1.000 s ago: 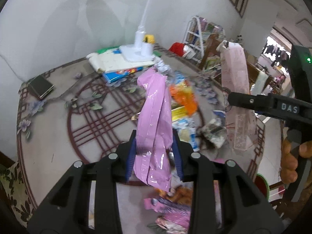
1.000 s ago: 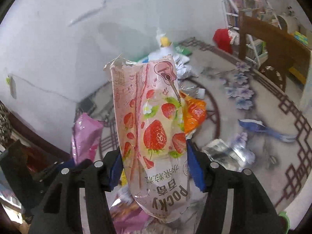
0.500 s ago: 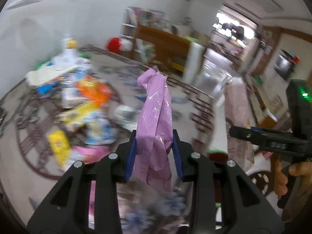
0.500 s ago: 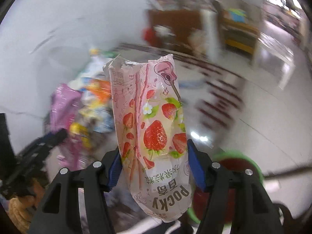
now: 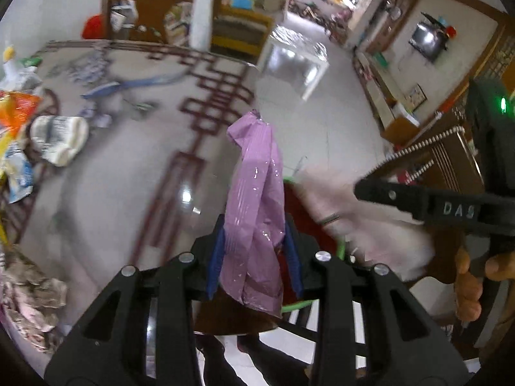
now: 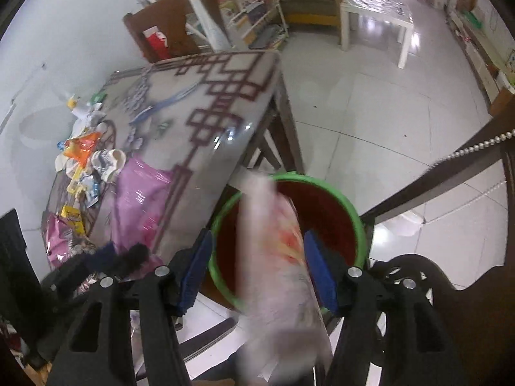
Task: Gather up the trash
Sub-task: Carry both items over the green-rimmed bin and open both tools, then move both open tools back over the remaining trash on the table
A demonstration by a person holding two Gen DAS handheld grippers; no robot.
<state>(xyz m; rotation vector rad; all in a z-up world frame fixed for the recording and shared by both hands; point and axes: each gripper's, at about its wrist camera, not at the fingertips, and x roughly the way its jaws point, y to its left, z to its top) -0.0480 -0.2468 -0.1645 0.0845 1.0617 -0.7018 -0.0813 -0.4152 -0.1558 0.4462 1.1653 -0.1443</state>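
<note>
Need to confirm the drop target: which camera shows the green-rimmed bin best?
The right wrist view: the green-rimmed bin shows nearly its whole rim and red inside, just beyond the right gripper. The left wrist view shows only slivers of it behind the purple wrapper.

The left black plastic two-finger claw (image 5: 254, 257) has angular, triangulated arms with open cut-outs, a round silver screw head at each joint, and blue pads (image 5: 215, 262) lining the insides of its fingers. The right black plastic claw (image 6: 257, 271) is built alike, with the same silver screws and blue pads (image 6: 318, 270). From the left wrist view its side carries raised letters "DAS", a green light glows on its body, and bare orange-toned fingers (image 5: 466, 286) wrap its handle.
</note>
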